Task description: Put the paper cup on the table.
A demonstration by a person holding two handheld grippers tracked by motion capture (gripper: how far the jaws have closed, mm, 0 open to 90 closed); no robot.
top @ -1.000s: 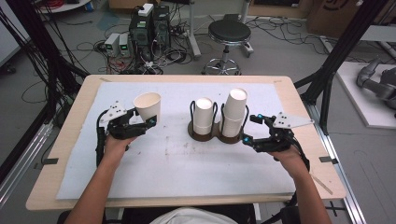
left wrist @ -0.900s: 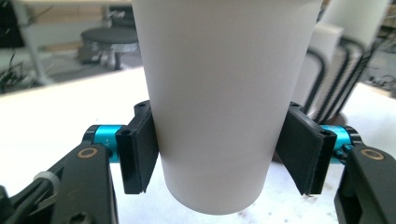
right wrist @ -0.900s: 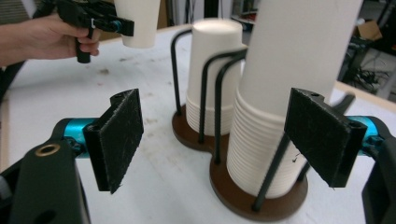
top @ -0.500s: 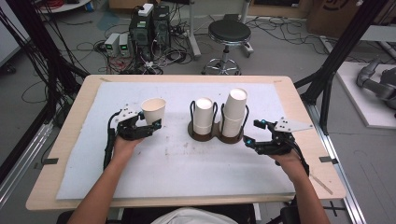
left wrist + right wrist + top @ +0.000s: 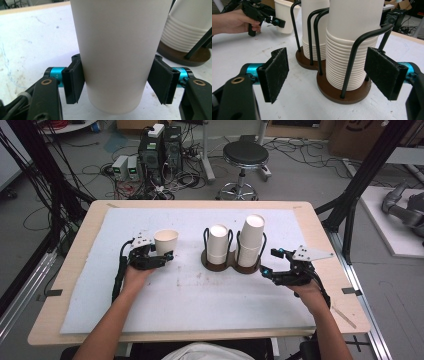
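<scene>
We see a plain white paper cup [image 5: 166, 241], smooth-sided, tapering toward its base and standing upright with its open mouth up. It sits left of the dark brown cup holder [image 5: 231, 262], well apart from it, and low over the white surface [image 5: 200, 305]; whether its base touches we cannot tell. Our left gripper [image 5: 165, 255] has hold of it: in the left gripper view the cup [image 5: 117, 50] stands between the two black pads [image 5: 73, 83], which press on its lower wall from either side. The left hand [image 5: 136, 272] lies level behind the gripper, forearm low above the surface. Our right gripper [image 5: 267, 262] rests just right of the holder with its jaws spread wide and nothing in them. In the right gripper view they frame the nearer stack of cups [image 5: 348, 45].
</scene>
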